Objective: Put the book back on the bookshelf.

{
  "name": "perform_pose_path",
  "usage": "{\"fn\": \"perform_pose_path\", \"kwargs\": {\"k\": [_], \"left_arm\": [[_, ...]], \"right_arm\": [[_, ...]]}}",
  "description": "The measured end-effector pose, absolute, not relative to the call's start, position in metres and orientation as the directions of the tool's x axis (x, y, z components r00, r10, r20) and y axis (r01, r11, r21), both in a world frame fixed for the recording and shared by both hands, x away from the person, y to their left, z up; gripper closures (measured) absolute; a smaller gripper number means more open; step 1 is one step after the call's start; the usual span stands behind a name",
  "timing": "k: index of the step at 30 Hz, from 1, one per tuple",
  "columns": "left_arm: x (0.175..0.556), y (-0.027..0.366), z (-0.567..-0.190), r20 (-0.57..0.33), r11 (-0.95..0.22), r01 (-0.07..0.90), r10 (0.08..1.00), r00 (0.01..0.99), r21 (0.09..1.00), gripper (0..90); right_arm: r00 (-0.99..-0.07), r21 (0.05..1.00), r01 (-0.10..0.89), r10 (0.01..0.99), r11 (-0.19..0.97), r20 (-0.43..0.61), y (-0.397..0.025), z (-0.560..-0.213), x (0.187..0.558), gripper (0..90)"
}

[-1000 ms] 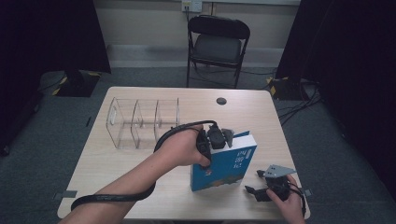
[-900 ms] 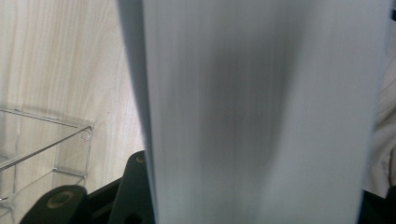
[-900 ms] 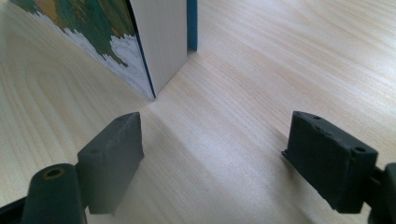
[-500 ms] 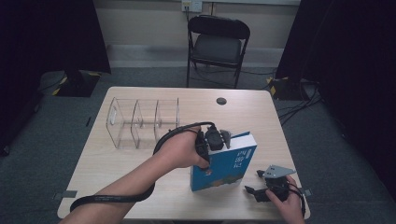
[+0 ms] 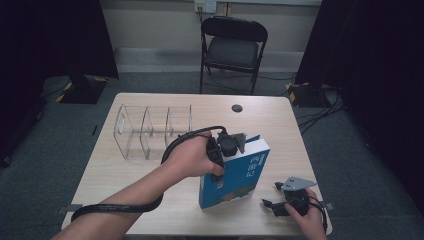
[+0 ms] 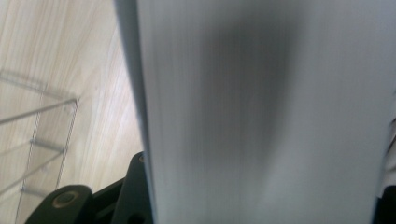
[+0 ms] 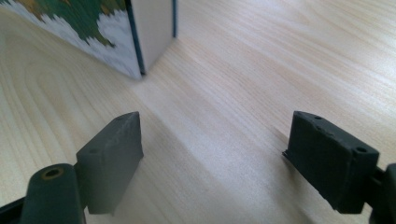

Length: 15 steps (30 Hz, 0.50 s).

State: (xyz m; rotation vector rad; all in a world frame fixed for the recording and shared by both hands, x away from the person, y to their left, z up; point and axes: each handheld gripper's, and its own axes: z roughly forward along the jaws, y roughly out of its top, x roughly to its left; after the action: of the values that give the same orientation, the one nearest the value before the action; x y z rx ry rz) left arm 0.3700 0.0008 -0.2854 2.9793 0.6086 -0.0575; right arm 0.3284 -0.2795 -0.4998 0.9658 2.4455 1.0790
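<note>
A blue book (image 5: 240,175) with a green and white cover picture stands on edge in the middle of the table, tilted a little. My left gripper (image 5: 227,145) is shut on its upper edge. In the left gripper view the book's pale page block (image 6: 261,112) fills the space between the jaws. My right gripper (image 5: 270,196) rests low near the table's front right edge, open, with nothing between its fingers. In the right gripper view (image 7: 219,149) the book's lower corner (image 7: 112,37) stands a short way ahead on the wood.
A clear organiser (image 5: 150,131) with three compartments stands at the left of the light wooden table (image 5: 280,130); its wire edges (image 6: 42,107) show in the left gripper view. A small black disc (image 5: 237,108) lies near the far edge. A black folding chair (image 5: 232,47) stands behind the table.
</note>
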Motion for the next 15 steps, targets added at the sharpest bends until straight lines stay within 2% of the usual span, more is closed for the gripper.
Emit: {"fn": "perform_pose_path", "kwargs": {"k": [9,15], "left_arm": [[0.371,0.024,-0.274,-0.045,-0.891,0.451,0.449,0.892,0.053,62.2],[0.378,0.049,-0.264,-0.049,-0.859,0.505,0.503,0.863,0.077,62.2]], "right_arm": [[-0.733,0.738,0.459,0.680,0.495,0.000,-0.280,-0.500,0.328,16.8],[-0.737,0.737,0.457,0.676,0.497,0.002,-0.280,-0.500,0.329,16.5]]}}
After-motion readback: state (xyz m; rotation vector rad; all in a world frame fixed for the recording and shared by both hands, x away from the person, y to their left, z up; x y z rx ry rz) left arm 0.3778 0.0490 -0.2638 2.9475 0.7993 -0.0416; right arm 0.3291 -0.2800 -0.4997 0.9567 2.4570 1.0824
